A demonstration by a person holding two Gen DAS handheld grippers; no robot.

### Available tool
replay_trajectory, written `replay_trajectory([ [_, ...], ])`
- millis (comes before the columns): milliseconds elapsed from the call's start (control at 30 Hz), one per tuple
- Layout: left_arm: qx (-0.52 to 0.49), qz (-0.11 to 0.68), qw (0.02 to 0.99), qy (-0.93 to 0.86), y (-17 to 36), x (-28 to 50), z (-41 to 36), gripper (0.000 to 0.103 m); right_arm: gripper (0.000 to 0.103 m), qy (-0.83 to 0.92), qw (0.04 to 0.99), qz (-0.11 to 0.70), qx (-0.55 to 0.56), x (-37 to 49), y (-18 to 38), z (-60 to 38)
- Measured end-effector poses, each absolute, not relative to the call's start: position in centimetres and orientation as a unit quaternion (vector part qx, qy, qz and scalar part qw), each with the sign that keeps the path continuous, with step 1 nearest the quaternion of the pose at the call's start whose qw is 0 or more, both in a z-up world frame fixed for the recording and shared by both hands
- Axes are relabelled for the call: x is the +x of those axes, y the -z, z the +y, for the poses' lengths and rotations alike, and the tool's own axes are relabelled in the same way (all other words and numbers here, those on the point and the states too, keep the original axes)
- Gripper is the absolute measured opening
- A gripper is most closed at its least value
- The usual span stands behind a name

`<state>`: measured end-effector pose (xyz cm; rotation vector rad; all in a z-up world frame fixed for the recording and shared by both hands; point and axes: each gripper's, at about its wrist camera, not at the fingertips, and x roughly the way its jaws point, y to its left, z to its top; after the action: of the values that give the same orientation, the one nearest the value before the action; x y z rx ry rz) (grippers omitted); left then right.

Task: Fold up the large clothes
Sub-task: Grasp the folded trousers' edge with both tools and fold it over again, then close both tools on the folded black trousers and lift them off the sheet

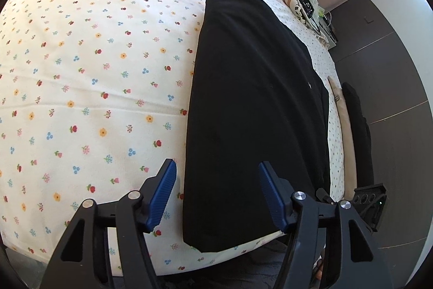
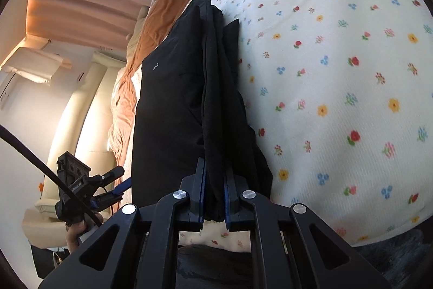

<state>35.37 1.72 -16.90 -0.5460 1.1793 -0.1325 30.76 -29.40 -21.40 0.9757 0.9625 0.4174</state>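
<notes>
Gripping a bunched fold of the black garment (image 2: 216, 126), my right tongs (image 2: 213, 197) are clenched on the cloth, which rises from between the blue pads. My left tongs (image 1: 216, 197) hang released above the garment's near end, pads apart and touching nothing. The garment lies lengthwise on the bed's flower-printed sheet (image 1: 94, 77), near the edge, with an orange blanket (image 2: 162, 26) beyond it.

No readable text; small pale mark on black garment (image 2: 173, 88) illegible.
</notes>
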Motion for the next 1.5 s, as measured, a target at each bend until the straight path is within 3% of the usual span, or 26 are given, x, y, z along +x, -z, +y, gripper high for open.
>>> replay_trajectory([
  [267, -0.248, 0.545, 0.799, 0.06, 17.0, 37.7, 1.8, 0.063, 0.014, -0.209, 0.754, 0.447, 0.434, 29.5, 18.9, -30.6],
  [300, -0.249, 0.545, 0.798, 0.059, 17.1, 38.0, 1.8, 0.063, 0.021, -0.211, 0.757, 0.448, 0.426, 29.6, 18.3, -30.8],
  [367, -0.252, 0.543, 0.799, 0.059, 17.2, 39.0, 1.9, 0.063, 0.048, -0.211, 0.771, 0.441, 0.407, 30.0, 16.9, -31.4],
  [400, -0.252, 0.543, 0.799, 0.058, 17.2, 39.3, 2.0, 0.063, 0.066, -0.21, 0.777, 0.437, 0.402, 30.2, 16.5, -31.6],
  [433, -0.253, 0.543, 0.799, 0.056, 17.2, 39.8, 2.0, 0.063, 0.07, -0.205, 0.783, 0.432, 0.398, 30.6, 15.8, -31.9],
  [967, -0.258, 0.549, 0.793, 0.052, 18.6, 47.7, 3.5, 0.063, 0.069, -0.186, 0.794, 0.459, 0.354, 43.4, 14.3, -30.2],
  [1167, -0.258, 0.55, 0.792, 0.055, 19.1, 50.2, 3.5, 0.063, 0.059, -0.192, 0.795, 0.468, 0.335, 46.8, 14.7, -28.8],
  [1233, -0.253, 0.553, 0.792, 0.051, 19.1, 50.9, 3.3, 0.063, 0.047, -0.188, 0.794, 0.478, 0.325, 48.0, 15.1, -27.8],
  [1333, -0.238, 0.561, 0.792, 0.038, 19.1, 52.1, 2.8, 0.063, 0.007, -0.184, 0.798, 0.482, 0.311, 48.8, 15.4, -27.2],
  [1500, -0.231, 0.561, 0.794, 0.034, 19.2, 54.5, 2.4, 0.063, 0.002, -0.18, 0.8, 0.469, 0.328, 48.1, 16.3, -28.2],
])
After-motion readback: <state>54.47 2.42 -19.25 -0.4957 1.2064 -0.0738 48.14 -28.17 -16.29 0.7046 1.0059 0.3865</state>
